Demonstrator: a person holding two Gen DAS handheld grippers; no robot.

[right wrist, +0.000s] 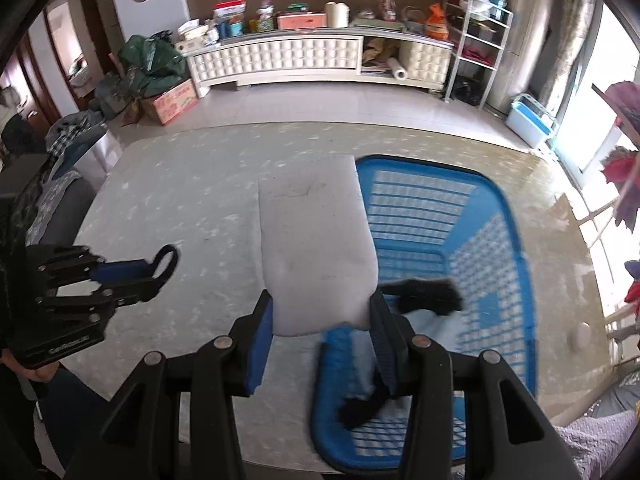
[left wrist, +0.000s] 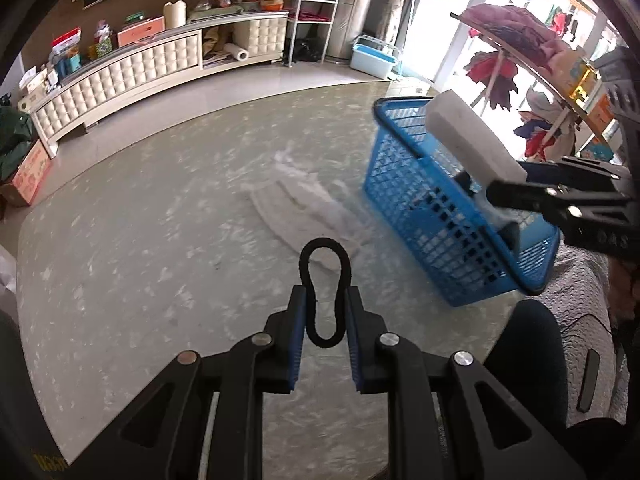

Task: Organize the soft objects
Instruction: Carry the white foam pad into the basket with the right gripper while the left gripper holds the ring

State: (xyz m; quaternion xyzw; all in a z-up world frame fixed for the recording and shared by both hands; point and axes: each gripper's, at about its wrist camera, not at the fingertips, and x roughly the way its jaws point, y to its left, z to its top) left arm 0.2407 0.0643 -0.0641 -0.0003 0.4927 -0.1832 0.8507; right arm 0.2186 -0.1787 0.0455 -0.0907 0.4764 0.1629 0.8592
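My left gripper (left wrist: 326,300) is shut on a black elastic hair band (left wrist: 325,268), held above the marble table; it also shows in the right wrist view (right wrist: 158,268) at the left. My right gripper (right wrist: 322,312) is shut on a white sponge block (right wrist: 316,240), held over the left rim of the blue plastic basket (right wrist: 500,216). In the left wrist view the sponge (left wrist: 468,140) hangs over the basket (left wrist: 432,216). Inside the basket lie black soft pieces (right wrist: 428,292) and a pale cloth (right wrist: 432,332). A white cloth (left wrist: 304,196) lies on the table.
The marble table (left wrist: 140,240) is round-edged. A white cabinet (right wrist: 296,60) with clutter stands along the far wall, a metal shelf rack (right wrist: 476,40) and a pale blue box (right wrist: 528,120) beside it. A rack with red cloths (left wrist: 520,40) is at right.
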